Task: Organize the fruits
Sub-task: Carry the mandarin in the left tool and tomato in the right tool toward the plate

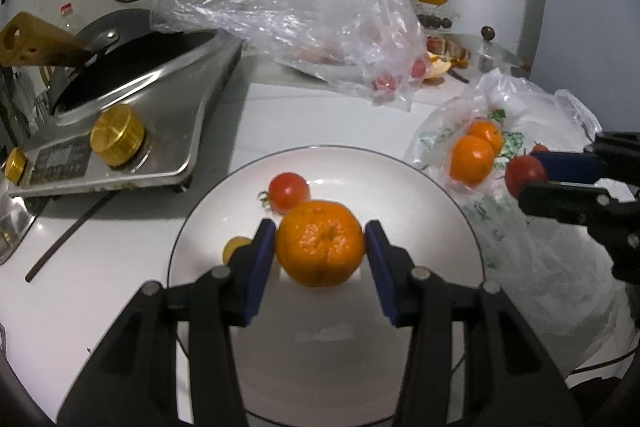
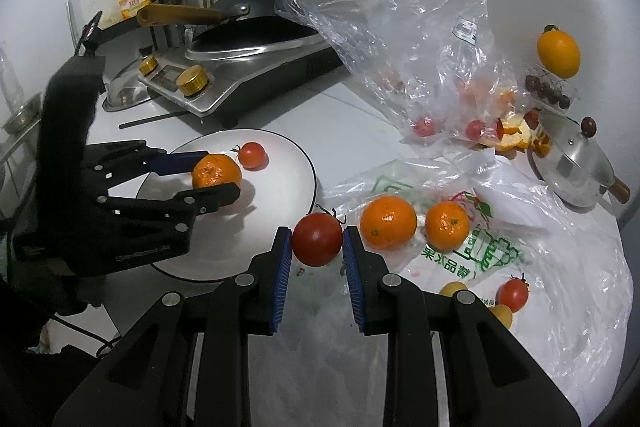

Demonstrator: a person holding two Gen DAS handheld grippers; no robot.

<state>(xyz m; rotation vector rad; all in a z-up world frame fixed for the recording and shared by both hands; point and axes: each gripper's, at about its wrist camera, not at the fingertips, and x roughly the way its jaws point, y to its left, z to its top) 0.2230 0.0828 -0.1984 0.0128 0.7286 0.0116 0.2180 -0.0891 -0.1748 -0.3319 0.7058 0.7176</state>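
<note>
Presently left gripper (image 1: 320, 243) jaws clamped on mandarin (image 1: 320, 243) over white plate (image 1: 420, 179), beside small tomato (image 1: 289, 191); right gripper (image 2: 317, 241) jaws clamped on red tomato (image 2: 317, 239) above counter (image 2: 352, 131), near printed bag (image 2: 480, 251).

My fingers work over a white countertop (image 2: 344, 115). Toward its back-left corner sits a silver induction cooker with gold knobs (image 2: 224, 75), a thin dark stick (image 2: 152, 119) lying just before it. A round white dark-rimmed plate (image 2: 288, 163) rests near the front. To the right lie a printed white plastic bag (image 2: 560, 267), a crumpled clear plastic bag (image 2: 420, 39) behind it, and a small steel lidded pot (image 2: 572, 163) by the right edge.
</note>
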